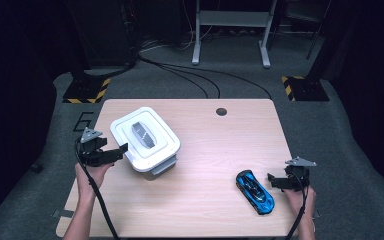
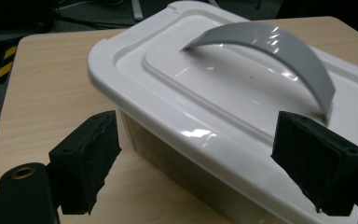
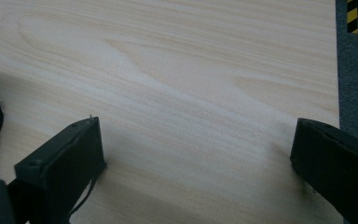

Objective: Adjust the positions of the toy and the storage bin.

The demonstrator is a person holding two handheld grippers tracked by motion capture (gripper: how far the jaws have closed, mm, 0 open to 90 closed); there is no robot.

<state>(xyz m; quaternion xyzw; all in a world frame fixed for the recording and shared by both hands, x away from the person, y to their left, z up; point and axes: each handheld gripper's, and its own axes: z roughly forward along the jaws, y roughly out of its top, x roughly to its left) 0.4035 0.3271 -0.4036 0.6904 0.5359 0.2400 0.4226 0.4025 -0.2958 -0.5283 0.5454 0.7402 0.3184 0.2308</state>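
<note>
Lid on box, car not yet in.
Left gripper [image 1: 121, 151] jaws open beside white box [image 1: 145, 139]; right gripper [image 1: 275, 181] jaws open, empty, next to blue car [image 1: 255, 192] on counter [image 1: 210, 150].

The left gripper [image 1: 122, 150] points level to the right, jaws apart. The right gripper [image 1: 272, 180] points level to the left, low, jaws wide apart, nothing between.

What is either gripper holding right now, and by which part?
Nothing. The left gripper stands open beside the white box; the right gripper is open over bare table.
</note>
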